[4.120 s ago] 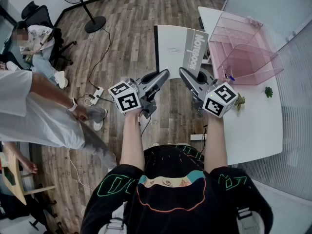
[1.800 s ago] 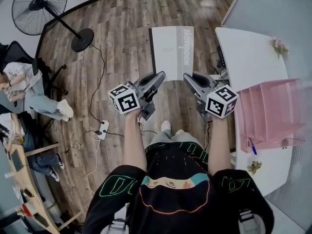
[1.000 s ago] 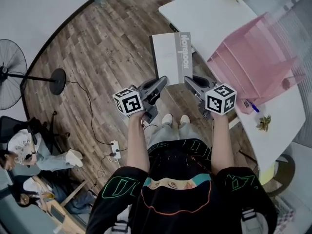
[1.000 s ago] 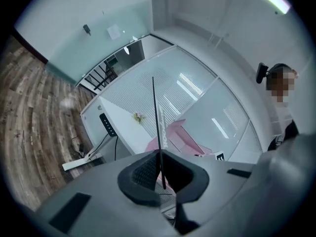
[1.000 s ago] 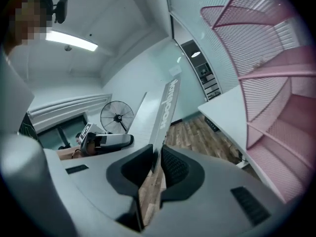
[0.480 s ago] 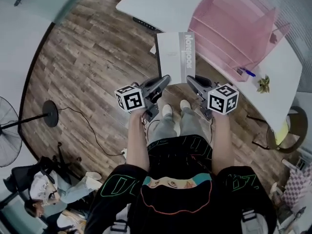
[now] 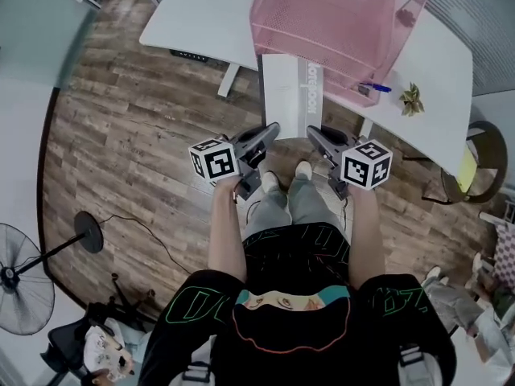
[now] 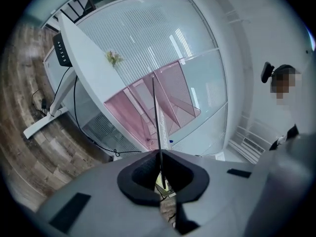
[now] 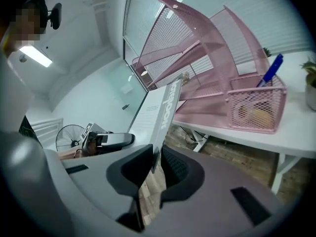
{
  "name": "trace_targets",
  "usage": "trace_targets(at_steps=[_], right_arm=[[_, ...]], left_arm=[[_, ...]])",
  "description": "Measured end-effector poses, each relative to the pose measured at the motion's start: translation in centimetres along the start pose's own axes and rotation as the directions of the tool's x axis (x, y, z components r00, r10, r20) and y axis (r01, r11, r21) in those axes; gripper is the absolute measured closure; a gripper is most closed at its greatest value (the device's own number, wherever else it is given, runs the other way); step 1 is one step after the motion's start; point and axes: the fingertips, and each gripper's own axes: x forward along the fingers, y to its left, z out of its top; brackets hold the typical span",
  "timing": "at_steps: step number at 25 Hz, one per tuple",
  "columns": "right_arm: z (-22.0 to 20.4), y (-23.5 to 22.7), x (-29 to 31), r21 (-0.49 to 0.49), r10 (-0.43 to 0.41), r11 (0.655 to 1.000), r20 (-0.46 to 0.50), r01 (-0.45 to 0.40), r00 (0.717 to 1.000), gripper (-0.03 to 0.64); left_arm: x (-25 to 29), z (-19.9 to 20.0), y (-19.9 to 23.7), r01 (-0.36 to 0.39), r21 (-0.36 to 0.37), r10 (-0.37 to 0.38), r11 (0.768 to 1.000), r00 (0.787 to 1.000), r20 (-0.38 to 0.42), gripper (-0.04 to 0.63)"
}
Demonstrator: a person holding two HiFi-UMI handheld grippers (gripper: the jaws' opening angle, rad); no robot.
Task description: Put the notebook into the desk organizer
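You hold a notebook (image 7: pixel 283 95) in both claws, in front of a pink desk organizer (image 7: pixel 322 14).

Your left claw (image 7: pixel 272 129) is clamped on the notebook's near left corner; your right claw (image 7: pixel 311 132) is clamped on its near right corner, by the grey spine strip; the notebook hangs in the air, cover towards you, above the wooden floor (image 7: pixel 121 159); its far end lies over the edge of the white surface (image 7: pixel 193 22), at the organizer's near side; a blue pen (image 7: pixel 375 88) stands in the organizer's mesh basket; a small plant (image 7: pixel 413 100) sits near it.
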Motion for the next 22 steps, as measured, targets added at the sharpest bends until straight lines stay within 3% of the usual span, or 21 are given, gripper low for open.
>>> trace_targets(at_steps=[5,12,19,22], right_arm=[[0.9,-1.3,-1.1,0.004,-0.036,0.999,0.027,0.036,0.999,0.56],[4.0,-4.4,-1.1,-0.007,-0.028,1.0,0.064,0.028,0.998,0.55],[5.2,-5.7,-1.8,-0.046,-0.052,0.997,0.052,0.055,0.997,0.494],[4.3,-5.9,-2.4,-0.052,-0.022,0.998,-0.011,0.021,1.0,0.412]], left_arm=[[2.1,0.4,0.0,-0.012,0.009,0.013,1.0,1.0,-0.021,0.578],[6.4,3.7,0.9,-0.025,-0.024,0.025,0.999,0.999,0.02,0.566],[9.6,5.6,1.1,0.006,-0.043,-0.005,0.999,1.0,0.004,0.563],[10.9,6.2,1.2,0.02,-0.051,-0.019,0.998,1.0,0.016,0.563]])
